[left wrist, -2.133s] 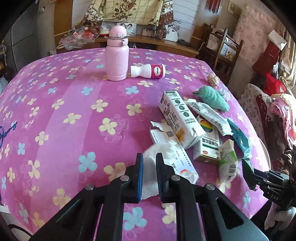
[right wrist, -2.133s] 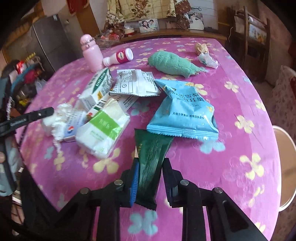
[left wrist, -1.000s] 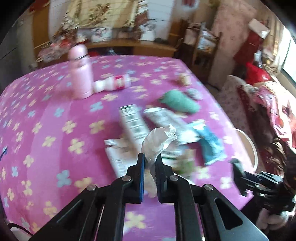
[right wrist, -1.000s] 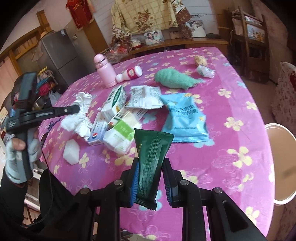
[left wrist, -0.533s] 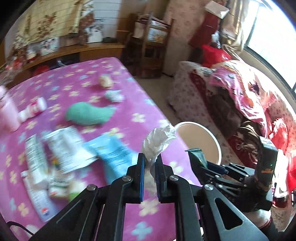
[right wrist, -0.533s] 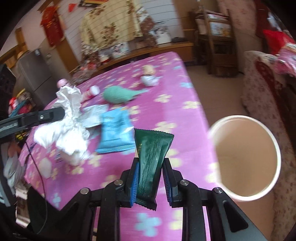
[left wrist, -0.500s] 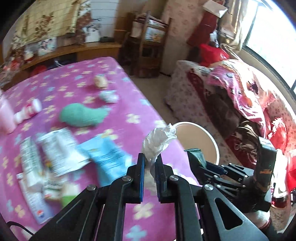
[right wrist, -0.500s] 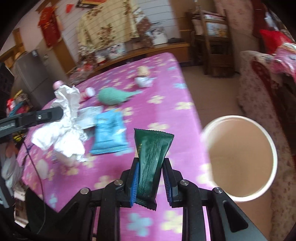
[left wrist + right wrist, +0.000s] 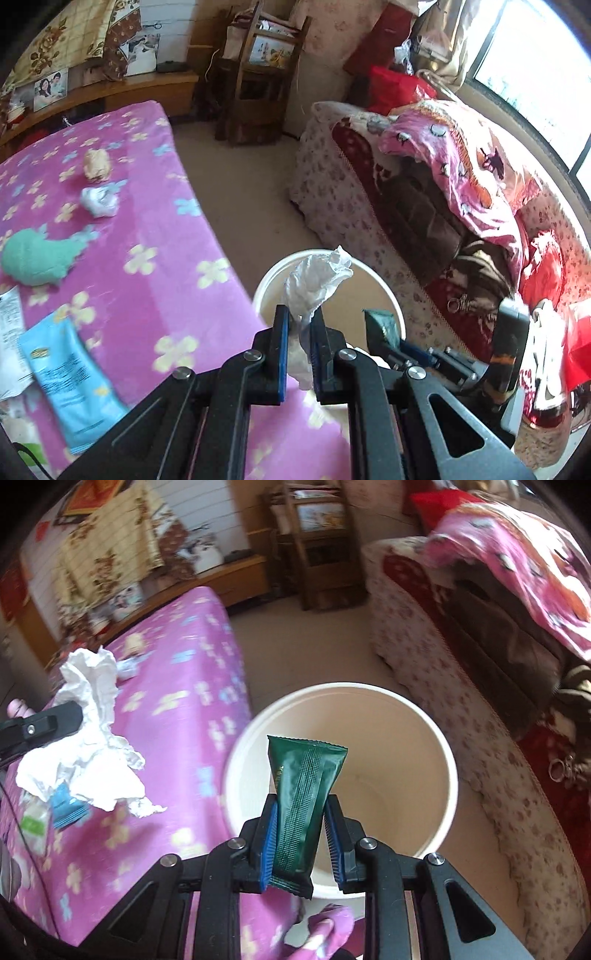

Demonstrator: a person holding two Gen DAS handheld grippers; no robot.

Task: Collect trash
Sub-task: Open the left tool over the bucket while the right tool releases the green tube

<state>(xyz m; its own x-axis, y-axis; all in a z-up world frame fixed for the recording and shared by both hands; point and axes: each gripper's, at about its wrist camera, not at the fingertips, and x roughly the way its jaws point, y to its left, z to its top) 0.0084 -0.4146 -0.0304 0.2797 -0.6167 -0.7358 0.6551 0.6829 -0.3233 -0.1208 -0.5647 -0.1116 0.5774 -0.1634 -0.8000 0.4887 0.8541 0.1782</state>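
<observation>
Fingers of the right gripper (image 9: 301,843) are easing apart around a dark green wrapper (image 9: 304,805); the left pad lies against the packet, a sliver of gap shows at the right pad, and the wrapper stands upright between them. It hangs directly over the mouth of a cream-coloured bin (image 9: 448,775) standing on the floor just beside the bench (image 9: 177,686).

Close by on the left, the left gripper (image 9: 298,354) has its fingers pressed together on a crumpled white tissue (image 9: 316,280), which sticks up above the tips and trails a little below them. In the left wrist view the tissue sits over the near rim of the bin (image 9: 266,284), at the bench edge, with the green wrapper (image 9: 382,326) just to its right.

Further back, on the bench's pink flowered cover (image 9: 155,221), lie a light blue snack packet (image 9: 70,380), a teal knitted piece (image 9: 35,256), a small grey wad (image 9: 99,199) and a tan lump (image 9: 96,165), all well apart from the bin.

Beyond the floor stand a sofa (image 9: 388,206) heaped with a pink blanket (image 9: 461,166) and a wooden shelf unit (image 9: 258,74).
</observation>
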